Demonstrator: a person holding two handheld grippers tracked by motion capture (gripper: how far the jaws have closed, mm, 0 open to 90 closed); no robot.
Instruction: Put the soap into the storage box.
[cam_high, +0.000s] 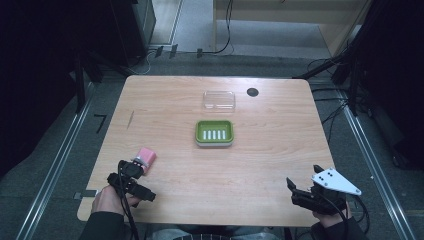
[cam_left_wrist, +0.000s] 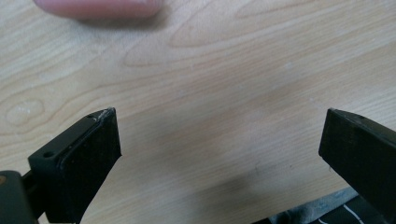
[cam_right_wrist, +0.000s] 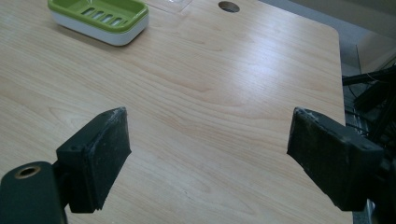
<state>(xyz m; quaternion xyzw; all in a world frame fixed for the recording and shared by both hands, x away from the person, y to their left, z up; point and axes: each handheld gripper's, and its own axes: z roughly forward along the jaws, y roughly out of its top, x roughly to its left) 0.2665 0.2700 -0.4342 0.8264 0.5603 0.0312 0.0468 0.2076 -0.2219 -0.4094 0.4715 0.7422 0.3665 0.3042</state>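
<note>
A pink soap bar (cam_high: 146, 157) lies on the wooden table (cam_high: 270, 150) near its front left. My left gripper (cam_high: 141, 183) sits just in front of the bar, open, with nothing between its jaws. In the left gripper view the bar (cam_left_wrist: 100, 7) lies blurred at the top left, beyond the spread jaws of the left gripper (cam_left_wrist: 219, 128). A green soap dish (cam_high: 214, 133) on a white base stands at the table's middle, with a clear lid (cam_high: 219, 99) behind it. My right gripper (cam_high: 296, 192) rests open at the front right, and the dish (cam_right_wrist: 100, 18) is far off its right gripper (cam_right_wrist: 209, 126) jaws.
A round black hole (cam_high: 252, 92) is in the tabletop at the back right of the lid, also the hole (cam_right_wrist: 228, 6) in the right gripper view. Cables and black stands (cam_high: 350, 70) surround the table. The table's right edge (cam_right_wrist: 341, 70) runs close to my right gripper.
</note>
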